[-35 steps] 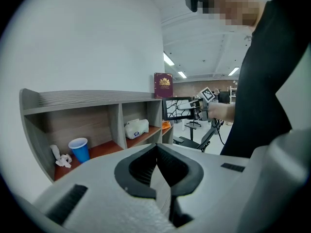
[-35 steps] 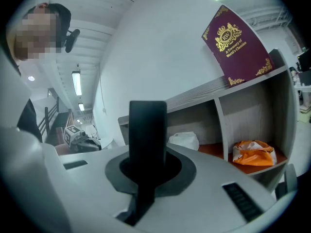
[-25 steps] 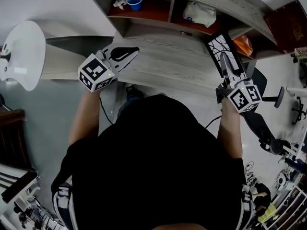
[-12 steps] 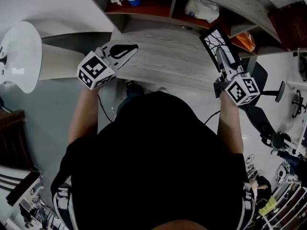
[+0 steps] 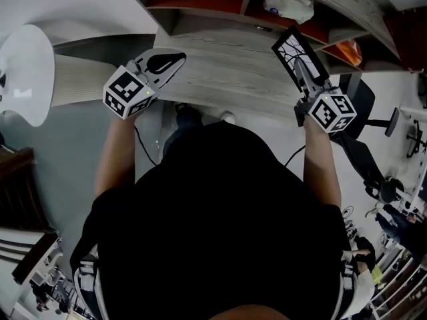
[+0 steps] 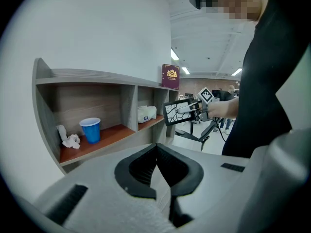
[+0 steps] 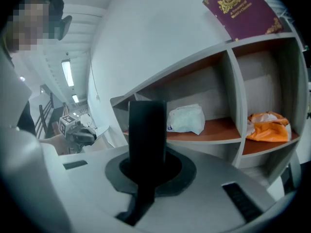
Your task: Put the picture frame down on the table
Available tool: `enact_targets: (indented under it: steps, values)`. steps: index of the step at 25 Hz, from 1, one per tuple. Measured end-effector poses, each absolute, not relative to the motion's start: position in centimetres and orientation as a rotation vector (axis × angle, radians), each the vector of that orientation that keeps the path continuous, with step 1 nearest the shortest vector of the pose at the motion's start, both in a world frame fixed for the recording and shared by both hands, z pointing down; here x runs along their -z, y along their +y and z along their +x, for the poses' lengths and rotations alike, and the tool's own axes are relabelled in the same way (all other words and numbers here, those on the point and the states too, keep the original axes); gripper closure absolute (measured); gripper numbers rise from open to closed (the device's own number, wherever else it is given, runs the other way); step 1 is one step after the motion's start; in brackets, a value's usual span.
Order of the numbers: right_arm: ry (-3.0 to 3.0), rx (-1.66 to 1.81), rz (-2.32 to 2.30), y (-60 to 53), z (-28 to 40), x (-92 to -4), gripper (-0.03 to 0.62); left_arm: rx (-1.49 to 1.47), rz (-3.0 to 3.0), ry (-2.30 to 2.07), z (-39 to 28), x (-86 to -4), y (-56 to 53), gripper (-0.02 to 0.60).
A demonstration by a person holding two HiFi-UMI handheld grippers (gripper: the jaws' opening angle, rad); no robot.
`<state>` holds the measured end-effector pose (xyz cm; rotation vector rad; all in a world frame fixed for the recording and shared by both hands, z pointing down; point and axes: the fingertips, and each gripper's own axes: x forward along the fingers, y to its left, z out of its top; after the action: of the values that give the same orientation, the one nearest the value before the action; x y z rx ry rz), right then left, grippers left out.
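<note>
Grey wood-grain table (image 5: pixel 227 72) runs beneath a shelf unit (image 5: pixel 207 2) that holds a blue cup (image 6: pixel 91 129) and a white bag (image 7: pixel 185 119). The right gripper (image 5: pixel 305 79) has its jaws clamped on the picture frame (image 5: pixel 295 51), which is up in the air over the table's right end, tilted, close to the shelf. The left gripper (image 5: pixel 165 63) hovers at the table's left edge, jaws pressed together on nothing. To do this well, I judge the frame should come away from the shelf and down onto bare wood. The jaws should part only once it rests there.
</note>
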<state>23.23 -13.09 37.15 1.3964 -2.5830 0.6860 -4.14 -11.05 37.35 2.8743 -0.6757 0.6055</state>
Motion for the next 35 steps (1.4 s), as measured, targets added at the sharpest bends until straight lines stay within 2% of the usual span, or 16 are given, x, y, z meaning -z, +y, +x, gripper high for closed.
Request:
enact_targets:
  steps: [21, 35]
  values:
    - [-2.422, -0.887, 1.235, -12.7, 19.6, -49.0, 0.577, -0.736, 2.795, -0.7, -5.9, -43.2, -10.6, 0.565]
    - [-2.372, -0.948, 1.18, -11.5, 17.7, -52.4, 0.577, -0.76, 2.781, -0.619, -4.7, -45.9, -8.9, 0.565]
